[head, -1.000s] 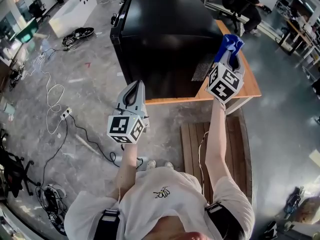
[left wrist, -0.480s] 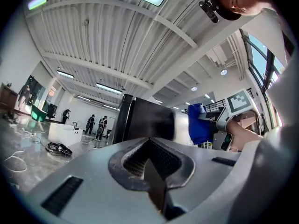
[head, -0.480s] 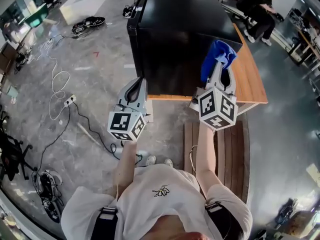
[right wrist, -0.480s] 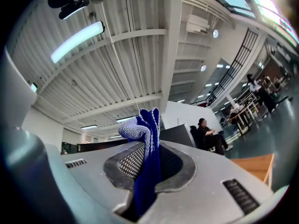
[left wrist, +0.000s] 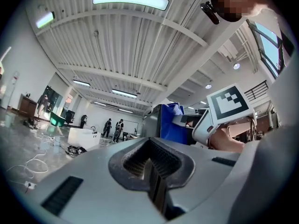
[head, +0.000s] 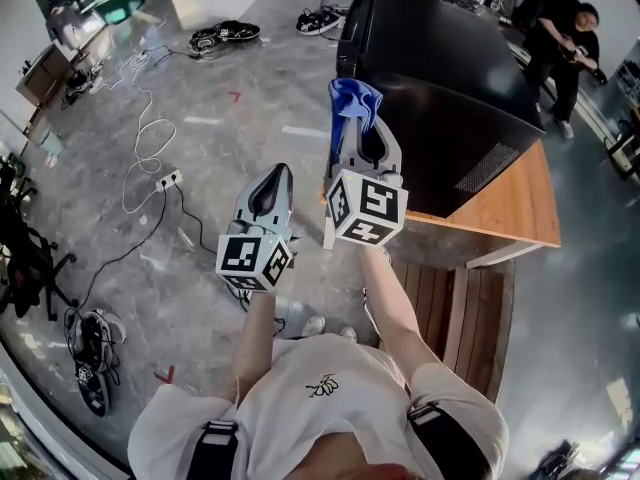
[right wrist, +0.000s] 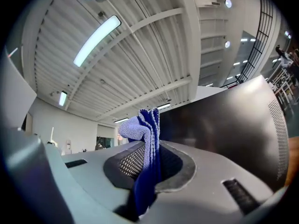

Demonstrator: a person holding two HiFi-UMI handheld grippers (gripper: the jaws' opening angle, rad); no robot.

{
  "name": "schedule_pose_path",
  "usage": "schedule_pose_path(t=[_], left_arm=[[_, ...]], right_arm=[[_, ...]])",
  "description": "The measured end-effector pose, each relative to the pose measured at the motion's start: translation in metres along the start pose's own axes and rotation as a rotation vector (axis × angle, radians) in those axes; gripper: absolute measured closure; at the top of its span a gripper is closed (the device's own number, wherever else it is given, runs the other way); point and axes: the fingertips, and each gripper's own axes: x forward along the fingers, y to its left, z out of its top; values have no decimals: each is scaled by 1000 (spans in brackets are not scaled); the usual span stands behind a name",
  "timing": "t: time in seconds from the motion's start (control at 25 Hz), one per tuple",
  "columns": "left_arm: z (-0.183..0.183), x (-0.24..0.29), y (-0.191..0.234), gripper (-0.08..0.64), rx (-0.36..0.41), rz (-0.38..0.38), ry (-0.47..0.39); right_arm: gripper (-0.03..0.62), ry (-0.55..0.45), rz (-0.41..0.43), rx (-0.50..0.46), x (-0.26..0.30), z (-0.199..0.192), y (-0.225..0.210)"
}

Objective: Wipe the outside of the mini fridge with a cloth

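Right gripper point(head: 362, 140): we clamp the blue cloth point(head: 352, 98), upper centre, near the black mini fridge point(head: 450, 78) front corner | left gripper point(head: 270, 183): jaws together, empty | cloth looks soft, light, floppy; we judge a bunched-fold pinch holds best.

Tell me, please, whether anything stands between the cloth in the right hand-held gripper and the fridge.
Nothing visible does. The right hand-held gripper is shut on the cloth, which sticks out past its tips, and the fridge has its black side directly beyond it. Whether they touch cannot be told.
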Motion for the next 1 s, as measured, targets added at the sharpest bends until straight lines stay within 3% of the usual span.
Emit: schedule_pose_path(t=[0.32, 1.0], left_arm=[[5, -19, 42, 555, -8, 74, -15], [-9, -1, 18, 555, -15, 1, 15]], right_arm=[[531, 23, 4, -81, 32, -18, 34], [531, 10, -123, -175, 8, -6, -31]])
